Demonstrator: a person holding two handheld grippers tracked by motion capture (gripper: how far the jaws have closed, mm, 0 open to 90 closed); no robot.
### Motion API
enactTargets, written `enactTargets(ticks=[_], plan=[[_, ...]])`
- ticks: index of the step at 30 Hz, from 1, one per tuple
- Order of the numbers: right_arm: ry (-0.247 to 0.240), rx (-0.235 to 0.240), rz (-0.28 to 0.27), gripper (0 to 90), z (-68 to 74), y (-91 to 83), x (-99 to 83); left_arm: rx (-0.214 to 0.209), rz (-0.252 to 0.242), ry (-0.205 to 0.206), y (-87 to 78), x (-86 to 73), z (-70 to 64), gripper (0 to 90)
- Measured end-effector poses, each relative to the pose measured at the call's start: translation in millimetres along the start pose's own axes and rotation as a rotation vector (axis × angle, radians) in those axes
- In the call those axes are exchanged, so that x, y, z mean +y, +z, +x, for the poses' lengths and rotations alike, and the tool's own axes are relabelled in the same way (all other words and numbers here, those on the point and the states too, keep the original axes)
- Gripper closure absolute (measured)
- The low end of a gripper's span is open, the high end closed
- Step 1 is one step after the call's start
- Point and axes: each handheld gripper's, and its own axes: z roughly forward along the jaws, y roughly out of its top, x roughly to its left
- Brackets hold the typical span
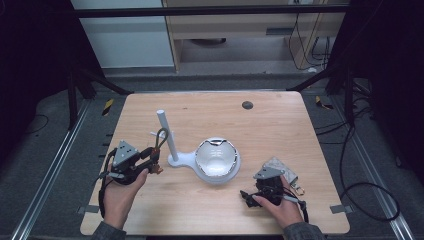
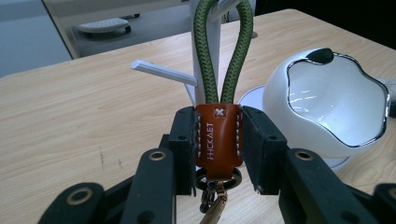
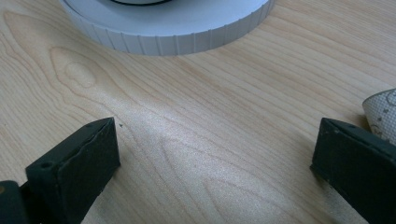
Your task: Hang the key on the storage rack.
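The left gripper (image 2: 218,149) pinches the brown leather tab of the key strap (image 2: 217,135), its green cord loop standing upright just before the white stand (image 1: 167,137). To hang it well, I'd raise the loop over the side peg (image 2: 163,73), keeping the clamp firm. The right gripper (image 3: 215,163) hovers wide apart, empty, over the table (image 3: 196,140).

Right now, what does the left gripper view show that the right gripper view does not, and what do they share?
Left gripper view: the left hand-held gripper shut on the brown leather tab of a keychain with a green cord loop, the white stand's post and the white bowl.

Right gripper view: the right hand-held gripper, jaws wide apart over bare wood, and the edge of a patterned pouch.

Shared: the wooden table and the white stand.
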Motion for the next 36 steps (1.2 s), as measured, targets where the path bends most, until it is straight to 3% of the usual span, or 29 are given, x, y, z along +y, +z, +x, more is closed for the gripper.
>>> enactTargets(ticks=[28, 36], plan=[[-0.001, 0.002, 0.001, 0.6, 0.1, -0.4, -0.2, 0.001, 0.042, -0.008, 15.9, 0.6, 2.2, 65.0], [0.000, 0.004, 0.001, 0.6, 0.1, -0.5, -0.3, 0.027, 0.084, -0.020, 22.2, -9.8, 6.2, 29.0]])
